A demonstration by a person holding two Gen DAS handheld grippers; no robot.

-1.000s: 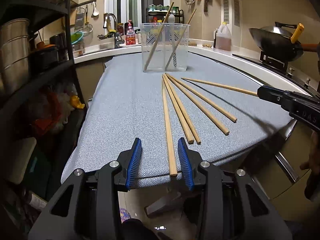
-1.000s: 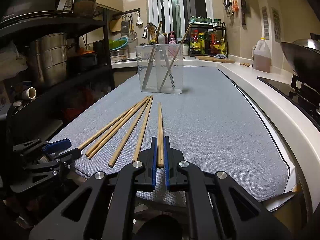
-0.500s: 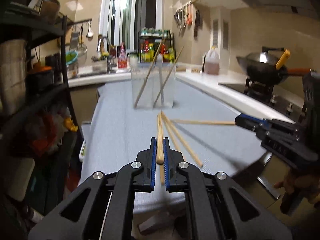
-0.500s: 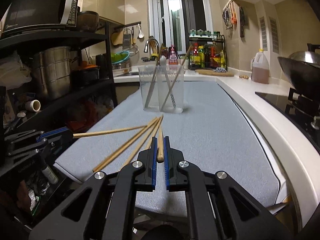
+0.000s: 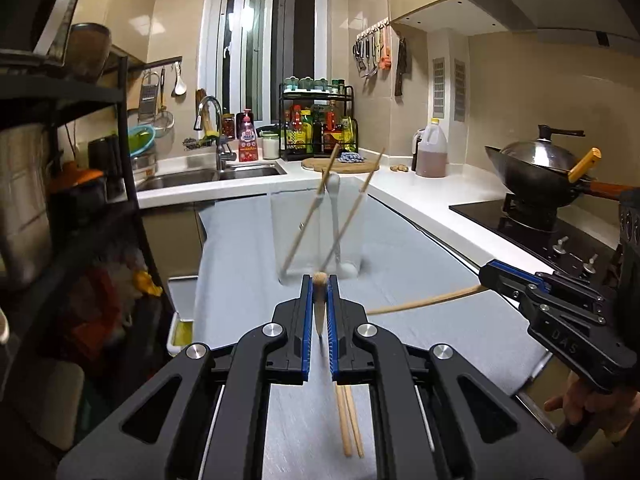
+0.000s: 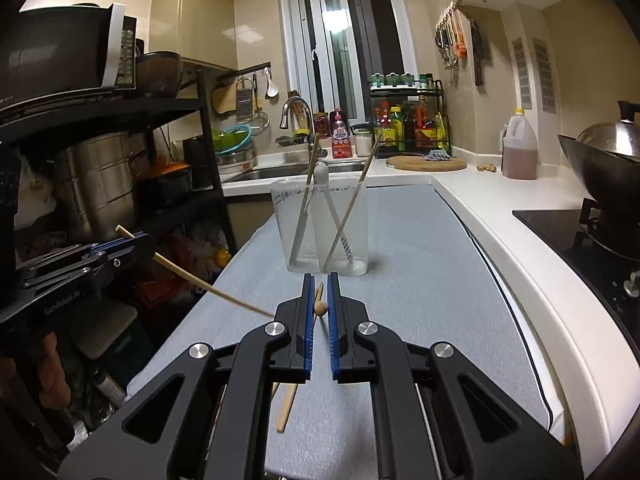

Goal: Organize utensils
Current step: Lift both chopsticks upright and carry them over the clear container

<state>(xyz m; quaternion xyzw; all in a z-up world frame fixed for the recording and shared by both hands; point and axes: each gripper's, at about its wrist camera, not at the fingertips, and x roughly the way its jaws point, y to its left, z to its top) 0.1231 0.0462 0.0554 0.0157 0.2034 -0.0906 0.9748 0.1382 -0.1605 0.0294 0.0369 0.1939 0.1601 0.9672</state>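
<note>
My left gripper (image 5: 319, 280) is shut on a wooden chopstick (image 5: 319, 300), held above the grey mat; it also shows at the left of the right wrist view (image 6: 142, 240), its chopstick (image 6: 208, 288) slanting down. My right gripper (image 6: 319, 280) is shut on another chopstick (image 6: 320, 306); it shows at the right of the left wrist view (image 5: 486, 276), its chopstick (image 5: 420, 302) pointing left. A clear plastic holder (image 5: 318, 232) (image 6: 320, 228) stands ahead on the mat with two chopsticks and a white spoon inside. Loose chopsticks (image 5: 349, 420) (image 6: 288, 404) lie on the mat below.
The grey mat (image 6: 420, 300) covers a counter. A black shelf rack (image 6: 120, 184) with pots stands left. A white counter with a stove and wok (image 5: 536, 168) runs along the right. A sink (image 5: 208, 174) and a spice rack (image 5: 316, 128) are behind.
Both grippers have lifted their chopsticks off the mat and moved forward toward the clear holder. A second ago the left gripper was open over a chopstick; it then shut on it.
</note>
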